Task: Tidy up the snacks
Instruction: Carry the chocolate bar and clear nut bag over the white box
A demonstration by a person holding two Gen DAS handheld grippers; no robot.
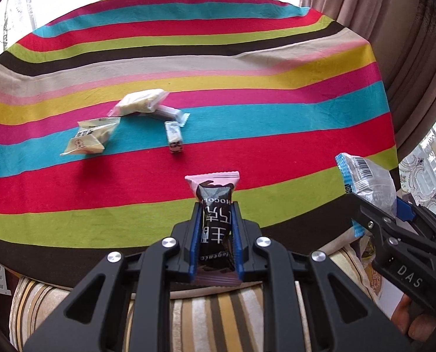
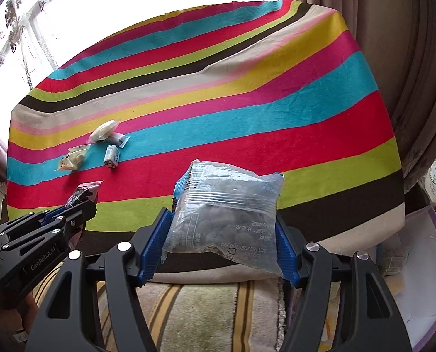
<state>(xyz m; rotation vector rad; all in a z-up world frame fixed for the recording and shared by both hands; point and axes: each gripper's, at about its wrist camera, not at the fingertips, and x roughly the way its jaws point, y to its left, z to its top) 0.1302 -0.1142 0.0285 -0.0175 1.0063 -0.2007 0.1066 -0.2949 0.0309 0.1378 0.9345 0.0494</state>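
Observation:
My left gripper (image 1: 217, 205) is shut on a black and pink chocolate bar (image 1: 215, 228), held upright over the near edge of the striped tablecloth (image 1: 276, 117). To its right, my right gripper (image 1: 376, 214) grips a clear snack packet with blue edges (image 1: 367, 182). In the right wrist view that packet (image 2: 223, 217) fills the gap between the blue pads of the right gripper (image 2: 222, 220), and the left gripper (image 2: 80, 202) with the chocolate bar (image 2: 83, 192) shows at the lower left. Several small snacks (image 1: 141, 102) lie grouped on the cloth.
The loose group holds a cream packet (image 1: 90, 136), a white-blue bar (image 1: 174, 114) and a short blue-white stick (image 1: 174, 136). Curtains (image 1: 393, 29) hang at the right. A striped cushion (image 1: 218, 308) lies below the table's near edge. A bright window is behind.

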